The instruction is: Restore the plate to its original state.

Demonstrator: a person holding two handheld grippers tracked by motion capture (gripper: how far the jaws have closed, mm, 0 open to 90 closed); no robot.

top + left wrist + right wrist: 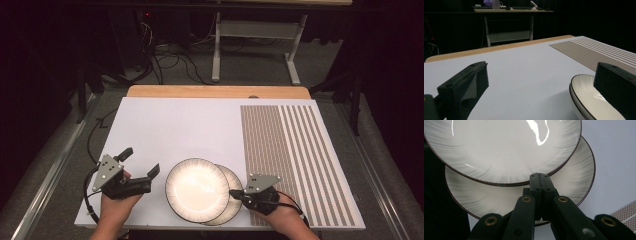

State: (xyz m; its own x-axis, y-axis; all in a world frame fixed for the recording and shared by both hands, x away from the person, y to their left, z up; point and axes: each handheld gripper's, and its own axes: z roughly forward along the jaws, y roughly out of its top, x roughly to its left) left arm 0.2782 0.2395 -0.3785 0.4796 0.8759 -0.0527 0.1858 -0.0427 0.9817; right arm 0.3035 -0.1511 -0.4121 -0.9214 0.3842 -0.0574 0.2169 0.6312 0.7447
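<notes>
Right gripper view: right gripper [539,177] pressed together at top plate [499,147]; bottom plate [571,182] could be shoved.

White tabletop [170,125] with a wooden far edge [215,91]; a brown-and-white striped mat [295,155] covers its right side. Beyond it, on grey carpet [250,70], a white desk frame [255,30] and loose black cables [170,60].

We see the white surface [175,125] brightly lit from above against a dark room; glare streaks the top plate [499,150], and the near tongs [464,87] look soft and blurred.
</notes>
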